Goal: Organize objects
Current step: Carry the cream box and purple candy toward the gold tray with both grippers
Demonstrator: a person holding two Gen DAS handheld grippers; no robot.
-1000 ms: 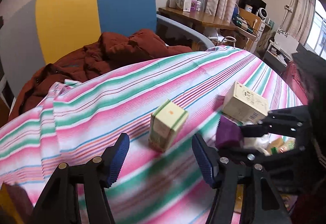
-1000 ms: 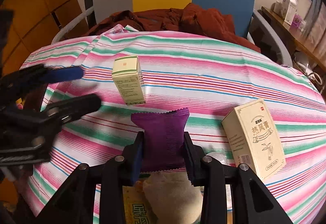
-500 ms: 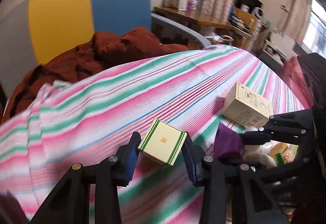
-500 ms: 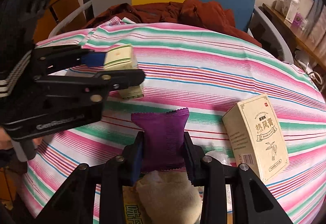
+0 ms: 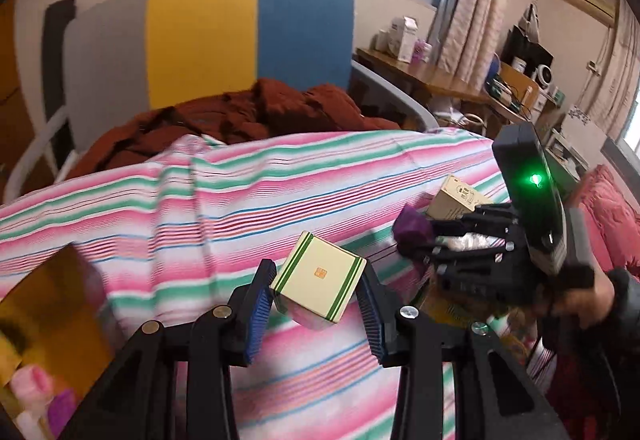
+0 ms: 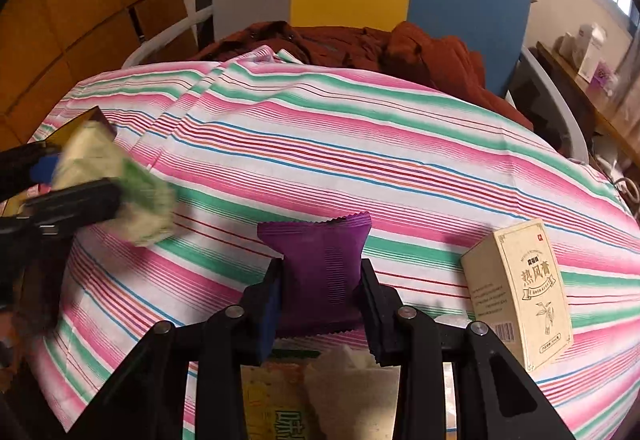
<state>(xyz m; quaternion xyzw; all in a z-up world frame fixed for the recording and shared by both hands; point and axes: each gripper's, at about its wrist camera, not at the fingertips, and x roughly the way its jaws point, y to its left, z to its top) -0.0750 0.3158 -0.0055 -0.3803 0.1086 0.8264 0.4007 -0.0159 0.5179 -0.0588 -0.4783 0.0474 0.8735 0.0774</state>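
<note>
Both sets of jaws are clamped on a load: those of the left gripper (image 5: 316, 304) pinch a small green-striped box (image 5: 318, 286) across its narrow sides, lifted clear of the striped cloth (image 5: 280, 180) over the worktop, and those of the right gripper (image 6: 322, 304) squeeze a purple packet (image 6: 320, 268) upright, its crimped top edge pointing away from the jaws. Largest first: the cloth spreads ahead of both sets of jaws; a golden box (image 5: 52, 300) sits low and to the left of the left jaws, apparently open, with small items in it. That seems the nearer drop place, so the left hand probably goes first. A tall cream carton (image 6: 520, 296) stands just right of the right jaws, untouched.
</note>
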